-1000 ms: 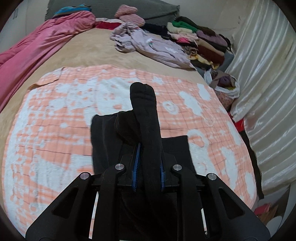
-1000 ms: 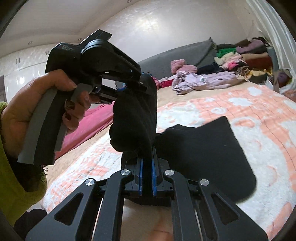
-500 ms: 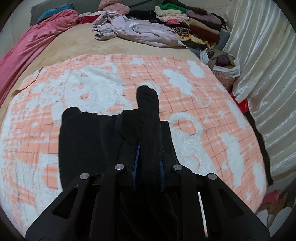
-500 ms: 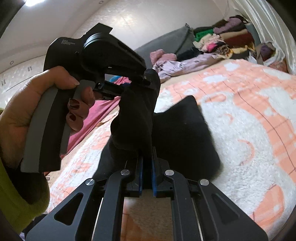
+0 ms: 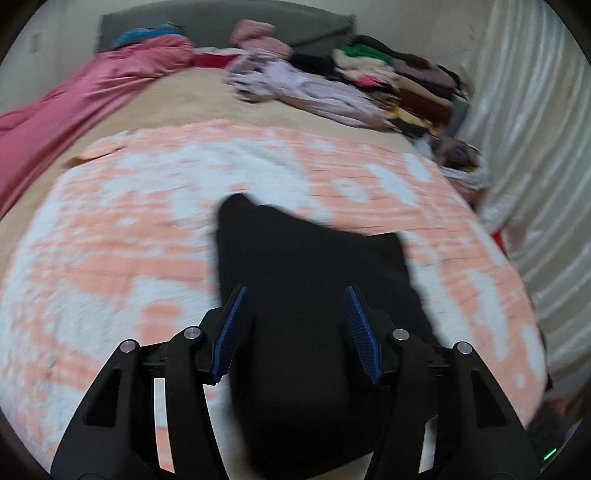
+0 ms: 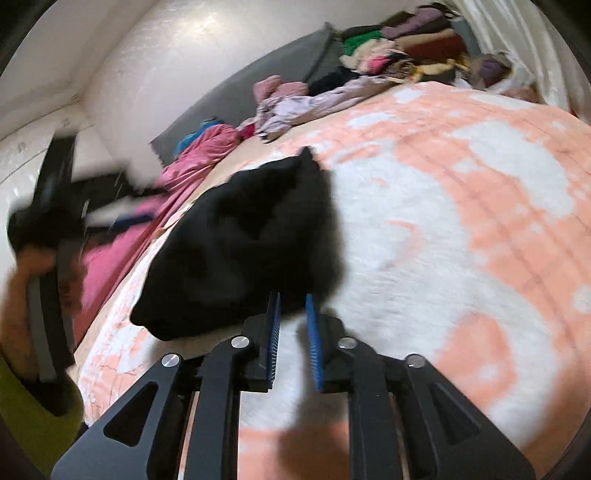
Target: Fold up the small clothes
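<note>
Plenty of open blanket point(image 5: 147, 236) on both sides of the black garment point(image 5: 310, 288). Way past it, a clothes pile point(image 5: 388, 85) and a pink cover point(image 5: 92, 96) clog the bed's far end.

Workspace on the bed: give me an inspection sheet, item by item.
Surface: orange-and-white blanket over a tan sheet.
Job's things: black garment lying on the blanket, bunched in the right wrist view.
Clutter: lilac clothes, stacked clothes pile, pink bedding.
Grippers: left gripper open, fingers either side of the garment; right gripper slightly open, at the garment's edge, nothing clamped.
Cables: nothing seen.
Surroundings: grey headboard, pale curtain, white wall.
</note>
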Demonstrator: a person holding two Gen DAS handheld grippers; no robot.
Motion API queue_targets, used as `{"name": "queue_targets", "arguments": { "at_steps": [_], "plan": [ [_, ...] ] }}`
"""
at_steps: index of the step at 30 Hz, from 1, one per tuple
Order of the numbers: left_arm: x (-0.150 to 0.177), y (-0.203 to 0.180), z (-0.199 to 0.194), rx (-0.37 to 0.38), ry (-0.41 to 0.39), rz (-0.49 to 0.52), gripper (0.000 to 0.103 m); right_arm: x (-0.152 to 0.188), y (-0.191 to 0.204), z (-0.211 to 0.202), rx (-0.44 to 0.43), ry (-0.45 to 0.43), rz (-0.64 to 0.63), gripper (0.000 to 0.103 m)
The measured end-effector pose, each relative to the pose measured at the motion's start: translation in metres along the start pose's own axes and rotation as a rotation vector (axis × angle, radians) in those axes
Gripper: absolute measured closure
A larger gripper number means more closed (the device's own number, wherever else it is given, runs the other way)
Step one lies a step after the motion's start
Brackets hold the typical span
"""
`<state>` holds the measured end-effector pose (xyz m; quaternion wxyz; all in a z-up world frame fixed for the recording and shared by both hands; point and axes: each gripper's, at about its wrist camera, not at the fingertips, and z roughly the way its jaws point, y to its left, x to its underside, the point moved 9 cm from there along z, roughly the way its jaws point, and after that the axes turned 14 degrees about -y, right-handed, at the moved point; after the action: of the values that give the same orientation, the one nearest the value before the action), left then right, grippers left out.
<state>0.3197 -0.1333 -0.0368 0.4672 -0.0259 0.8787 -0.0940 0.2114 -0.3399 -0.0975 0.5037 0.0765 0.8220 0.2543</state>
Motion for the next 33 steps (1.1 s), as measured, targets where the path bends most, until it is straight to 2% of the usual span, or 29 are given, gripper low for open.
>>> {"name": "queue_targets", "arguments": {
  "at_steps": [3, 6, 7, 8, 11, 14, 18, 21, 24, 26, 29, 33],
  "plan": [
    [0.025, 0.015, 0.002, -0.028, 0.014, 0.028, 0.057, -0.021, -0.007, -0.015, 0.034, -0.059, -0.026, 0.087],
    [0.052, 0.013, 0.014, -0.040, 0.034, 0.065, 0.058, -0.053, 0.008, -0.010, -0.013, -0.077, -0.057, 0.083],
    [0.056, 0.010, 0.014, -0.044, 0.020, 0.078, 0.059, -0.059, 0.013, -0.005, -0.028, -0.067, -0.064, 0.077],
    [0.055, 0.008, 0.013, -0.045, 0.006, 0.090, 0.059, -0.066, 0.024, 0.008, -0.067, -0.020, -0.084, 0.068],
    [0.053, 0.010, 0.009, -0.020, 0.005, 0.075, 0.059, -0.076, 0.043, 0.039, -0.107, 0.043, -0.113, 0.068],
    [0.055, 0.015, 0.004, 0.016, 0.015, 0.038, 0.059, -0.075, 0.053, 0.083, -0.080, 0.141, -0.169, 0.068],
    [0.056, 0.013, -0.002, 0.027, 0.007, 0.051, 0.057, -0.069, 0.039, 0.128, -0.064, 0.249, -0.020, 0.065],
    [0.056, 0.011, -0.005, 0.025, -0.002, 0.085, 0.057, -0.067, 0.041, 0.138, -0.086, 0.272, 0.016, 0.065],
    [0.055, 0.011, -0.006, 0.031, -0.003, 0.082, 0.057, -0.066, 0.047, 0.139, -0.099, 0.275, -0.014, 0.071],
    [0.055, 0.011, -0.005, 0.034, -0.002, 0.077, 0.056, -0.066, 0.050, 0.142, -0.106, 0.274, -0.040, 0.082],
    [0.055, 0.013, -0.005, 0.037, 0.001, 0.061, 0.056, -0.070, 0.053, 0.139, -0.123, 0.250, -0.059, 0.090],
    [0.053, 0.010, -0.008, 0.054, -0.001, 0.053, 0.056, -0.086, 0.062, 0.124, -0.139, 0.173, -0.158, 0.093]
  ]
}}
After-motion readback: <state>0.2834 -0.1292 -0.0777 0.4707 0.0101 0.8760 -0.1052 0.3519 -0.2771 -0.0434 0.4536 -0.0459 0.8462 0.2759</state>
